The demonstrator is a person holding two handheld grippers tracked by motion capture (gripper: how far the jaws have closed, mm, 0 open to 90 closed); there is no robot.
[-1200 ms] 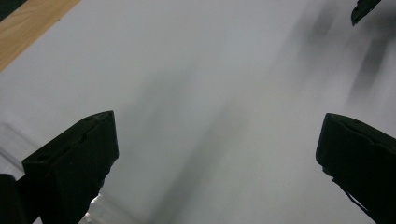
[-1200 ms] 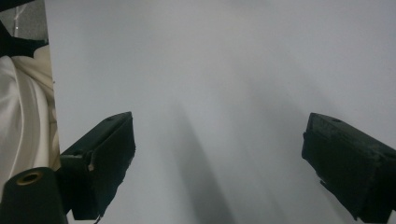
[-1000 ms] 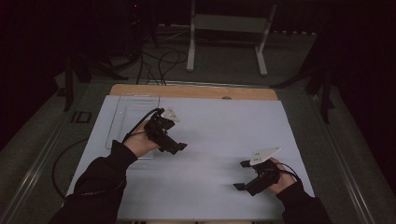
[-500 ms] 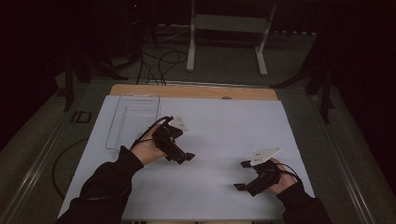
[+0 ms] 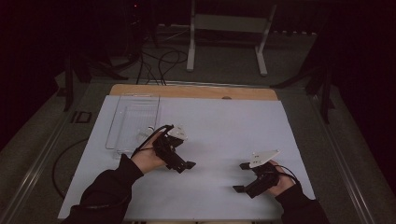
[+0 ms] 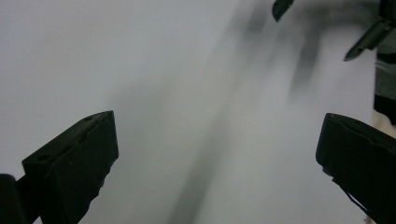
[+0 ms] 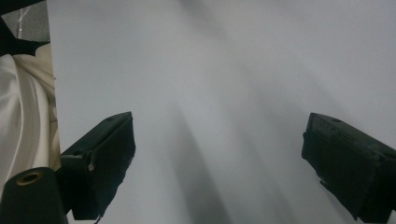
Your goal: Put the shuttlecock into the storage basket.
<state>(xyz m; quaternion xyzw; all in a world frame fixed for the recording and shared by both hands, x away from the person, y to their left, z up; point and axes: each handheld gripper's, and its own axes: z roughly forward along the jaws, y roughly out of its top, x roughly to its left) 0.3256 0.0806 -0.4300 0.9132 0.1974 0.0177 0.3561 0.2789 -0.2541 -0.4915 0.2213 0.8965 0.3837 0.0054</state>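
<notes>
Your left tool (image 5: 180, 161) sits left of centre in the high view, low over the white sheet (image 5: 224, 121) that covers the counter (image 5: 187, 91). A second ago it lay higher in the frame, over the lower end of the clear plastic tray (image 5: 133, 121); since then your hand has drawn it down and to the right, so the tray now lies just above and to the left of it, apart from the jaws. In the left gripper view its two black jaws stand wide apart with bare white sheet between them — nothing is gripped.

Your right tool (image 5: 247, 179) rests at lower right in the high view, well apart from the tray, with its grey three-cornered plate (image 5: 263, 157) on top. It has not shifted over the last second. In the right gripper view its jaws also stand wide apart over the plain sheet, holding nothing.

The tray lies in the upper left part of the sheet, long side running away from you. It looks empty, though its clear walls are hard to read in the dim light.

Judging from this, the left tool has let go or backed away from the tray — the work on it looks finished or paused.
</notes>
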